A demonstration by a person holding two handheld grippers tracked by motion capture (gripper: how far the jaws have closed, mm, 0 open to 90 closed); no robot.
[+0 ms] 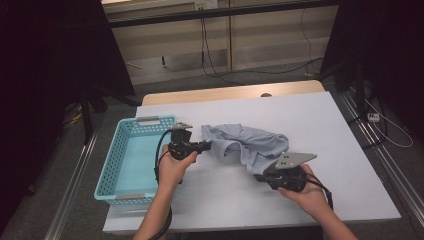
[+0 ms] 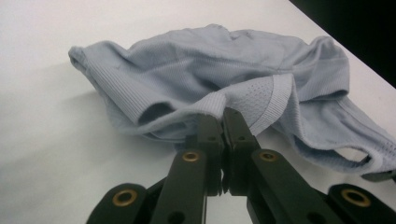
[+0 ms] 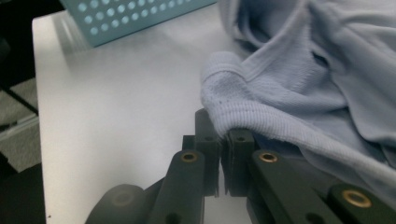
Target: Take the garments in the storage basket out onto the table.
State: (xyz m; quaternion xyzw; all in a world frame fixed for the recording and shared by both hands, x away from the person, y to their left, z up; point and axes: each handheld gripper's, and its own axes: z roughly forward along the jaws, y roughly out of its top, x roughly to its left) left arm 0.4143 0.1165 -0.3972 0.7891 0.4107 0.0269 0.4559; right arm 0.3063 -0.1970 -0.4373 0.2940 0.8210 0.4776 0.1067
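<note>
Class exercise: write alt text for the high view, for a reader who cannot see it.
A person pinches a crumpled pale blue garment on a white table with a left hand-held gripper and a right hand-held gripper. A turquoise basket sits at left.

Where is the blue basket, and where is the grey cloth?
blue basket [image 1: 116, 150], high view, on its left perforated wall.
grey cloth [image 1: 250, 142], high view, on the bunched middle of the fabric.

One light blue garment [image 1: 247, 144], one turquoise basket [image 1: 116, 170], one white table [image 1: 320, 130], two tools
</note>
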